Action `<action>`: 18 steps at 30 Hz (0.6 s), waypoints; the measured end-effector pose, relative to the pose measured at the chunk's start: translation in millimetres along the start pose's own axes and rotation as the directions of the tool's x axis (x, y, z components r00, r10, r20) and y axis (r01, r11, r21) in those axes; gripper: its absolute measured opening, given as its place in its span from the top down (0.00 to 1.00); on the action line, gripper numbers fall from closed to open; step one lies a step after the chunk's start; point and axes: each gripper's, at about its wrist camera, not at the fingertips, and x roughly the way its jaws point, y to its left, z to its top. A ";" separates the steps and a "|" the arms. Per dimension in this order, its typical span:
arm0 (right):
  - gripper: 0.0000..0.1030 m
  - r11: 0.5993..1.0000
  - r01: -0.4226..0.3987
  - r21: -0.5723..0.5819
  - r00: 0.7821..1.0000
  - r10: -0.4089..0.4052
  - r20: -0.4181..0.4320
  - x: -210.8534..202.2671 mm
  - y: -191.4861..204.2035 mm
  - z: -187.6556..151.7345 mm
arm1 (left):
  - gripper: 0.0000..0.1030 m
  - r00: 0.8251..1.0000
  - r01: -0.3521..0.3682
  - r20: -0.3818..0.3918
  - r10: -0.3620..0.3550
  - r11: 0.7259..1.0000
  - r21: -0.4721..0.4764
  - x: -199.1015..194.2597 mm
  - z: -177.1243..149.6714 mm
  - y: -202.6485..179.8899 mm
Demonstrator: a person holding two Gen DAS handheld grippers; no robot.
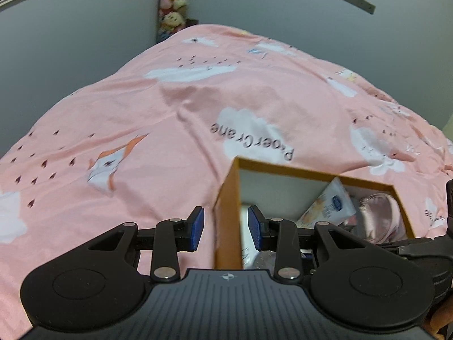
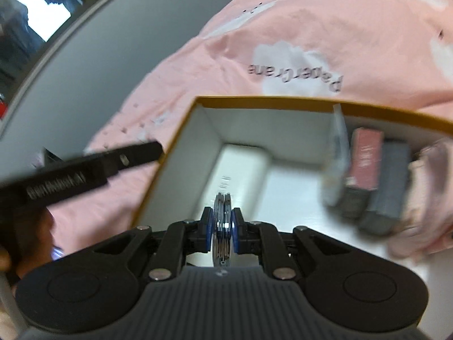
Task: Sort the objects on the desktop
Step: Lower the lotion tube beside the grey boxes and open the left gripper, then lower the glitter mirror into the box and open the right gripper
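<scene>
Over on the left, your left gripper (image 1: pixel 225 228) has its jaws apart, straddling the orange box (image 1: pixel 226 201) at its near-left wall: 1 blue pad sits outside the wall, the other inside, and neither pad visibly presses on it. Around it spreads the pink cloth (image 1: pixel 170 119) with white clouds and printed lettering, draped over the bench. Far back on the left, a column of plush toys (image 1: pixel 173 2) stands against the grey wall.

Moving right in that same view, the box's white interior opens up. A white tissue pack (image 1: pixel 329 204) with a blue logo leans tilted against the far wall, and just beside it on the right sits a bundle of pale pink satin fabric (image 1: pixel 379 215). At the far right edge, part of your other tool pokes in.

Now your right wrist view. At the left, the dark body of the left gripper reaches to the box's left rim. In the centre, your right gripper (image 2: pixel 223 228) has its jaws clamped tight on a shiny metal disc-shaped object (image 2: pixel 223 221), held on edge, hanging above the open box. Blur hides what exactly it is. Beneath it, a white flat rectangular item (image 2: pixel 240 167) lies on the box floor.

Further right, the tissue pack stands edge-on, then a pink box (image 2: pixel 365 158) and a grey box (image 2: pixel 390 175) side by side, touching, with the pink fabric at the far right.
</scene>
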 end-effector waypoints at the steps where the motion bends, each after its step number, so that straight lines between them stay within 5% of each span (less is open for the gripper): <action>1: 0.86 1.000 -0.019 0.013 1.000 0.019 -0.002 3.9 2.7 -0.2 | 0.62 1.000 -0.002 -0.005 0.002 1.000 -0.003 -0.2 -1.7 2.6; 9: 0.86 0.988 -0.107 0.111 0.994 0.109 -0.014 23.6 0.1 -3.7 | 0.62 1.000 0.017 -0.003 -0.017 1.000 -0.027 -1.1 -7.5 10.9; 18: 0.72 0.995 0.031 0.100 0.996 -0.023 -0.084 36.0 -12.8 -13.2 | 0.62 0.999 0.032 -0.022 -0.032 0.999 -0.019 3.1 -12.1 7.6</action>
